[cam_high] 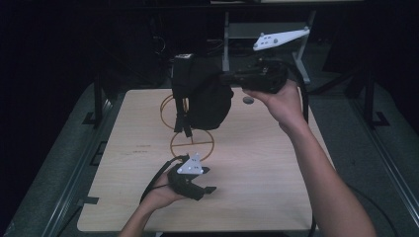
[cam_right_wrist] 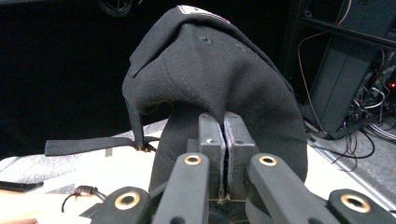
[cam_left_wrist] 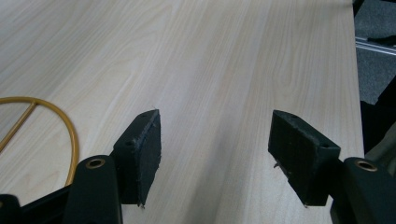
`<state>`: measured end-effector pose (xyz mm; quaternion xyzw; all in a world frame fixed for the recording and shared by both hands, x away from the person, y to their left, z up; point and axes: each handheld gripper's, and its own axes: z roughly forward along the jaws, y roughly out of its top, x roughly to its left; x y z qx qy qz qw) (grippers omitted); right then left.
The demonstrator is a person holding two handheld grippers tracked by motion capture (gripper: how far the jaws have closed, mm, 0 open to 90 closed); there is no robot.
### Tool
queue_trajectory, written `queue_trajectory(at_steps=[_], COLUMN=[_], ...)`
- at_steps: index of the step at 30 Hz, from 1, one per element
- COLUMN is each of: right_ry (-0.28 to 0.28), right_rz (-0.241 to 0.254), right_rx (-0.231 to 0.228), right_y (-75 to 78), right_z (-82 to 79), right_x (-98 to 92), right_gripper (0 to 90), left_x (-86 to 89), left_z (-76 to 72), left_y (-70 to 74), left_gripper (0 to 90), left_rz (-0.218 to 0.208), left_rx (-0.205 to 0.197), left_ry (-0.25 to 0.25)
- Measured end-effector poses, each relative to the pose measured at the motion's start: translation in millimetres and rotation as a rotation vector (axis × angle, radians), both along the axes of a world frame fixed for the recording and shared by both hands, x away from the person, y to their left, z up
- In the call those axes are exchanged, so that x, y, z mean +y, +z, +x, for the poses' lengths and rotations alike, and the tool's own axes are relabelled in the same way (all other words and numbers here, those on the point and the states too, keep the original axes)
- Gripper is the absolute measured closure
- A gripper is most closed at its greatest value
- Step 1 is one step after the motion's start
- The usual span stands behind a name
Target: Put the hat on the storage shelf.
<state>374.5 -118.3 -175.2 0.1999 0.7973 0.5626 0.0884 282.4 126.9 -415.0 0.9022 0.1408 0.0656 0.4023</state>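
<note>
Nearest, the left tongs [cam_high: 210,179] rest low over the pale wooden bench [cam_high: 257,197], jaws apart with nothing between them, the hand palm-up and idle, probably waiting to help. Just beyond them stands a thin yellow wire ring stand [cam_high: 191,143]. Farther off, the right tongs [cam_high: 228,78], raised in an upturned hand, are clamped on the fabric edge of a black cloth cap [cam_high: 205,96], lifting it above the stand, likely to hang or remove it.

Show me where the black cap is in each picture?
High view: black cap hangs upper middle, held by the right gripper above the wire stand.
Left gripper view: not in it.
Right gripper view: centre, pinched between shut jaws.
Shared landmark: wooden table.
</note>
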Motion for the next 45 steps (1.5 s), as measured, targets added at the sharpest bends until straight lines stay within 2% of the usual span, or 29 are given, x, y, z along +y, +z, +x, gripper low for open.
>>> queue_trajectory(at_steps=[7, 11, 15, 21, 28, 35, 40, 43, 44, 45], right_ry=[0.016, 0.017, 0.023, 0.037, 0.046, 0.036, 0.005, -0.013, -0.012, -0.018], right_rz=[-0.011, -0.012, -0.017, 0.012, 0.017, 0.026, -0.001, -0.025, -0.013, -0.003], right_rx=[0.027, 0.034, 0.047, 0.069, 0.093, 0.118, 0.108, 0.106, 0.111, 0.117], right_y=[2.4, 1.4, -2.0, -7.6, -21.6, -29.2, -35.8, -42.6, -44.0, -45.8], right_z=[16.7, 25.0, 33.2, 44.2, 58.1, 66.5, 72.1, 76.3, 77.4, 78.7], right_x=[21.8, 32.0, 41.1, 55.0, 78.8, 91.8, 102.0, 111.0, 112.9, 115.3], right_gripper=[87.8, 87.8, 87.8, 87.7, 87.6, 87.5, 86.7, 82.5, 75.3, 64.3], left_x=[0.7, 0.9, -0.7, -3.2, -1.7, -2.7, -4.3, -4.8, -5.0, -5.1], left_z=[-0.6, 1.5, 1.9, -0.1, 1.0, -0.2, 0.3, 0.5, -0.1, -0.3], left_y=[-0.9, -0.4, -1.8, -2.7, -3.7, -3.7, -5.2, -6.6, -7.2, -7.7], left_gripper=[34.5, 34.5, 34.4, 34.5, 34.5, 34.5, 34.6, 34.8, 34.8, 34.8], left_rz=[0.005, 0.001, 0.011, 0.017, 0.032, 0.024, 0.037, 0.046, 0.046, 0.046], left_rx=[0.008, -0.001, 0.001, 0.001, -0.008, -0.004, -0.006, -0.008, -0.003, -0.002], left_ry=[0.008, 0.001, -0.003, -0.013, -0.017, -0.017, -0.011, -0.020, -0.019, -0.021])
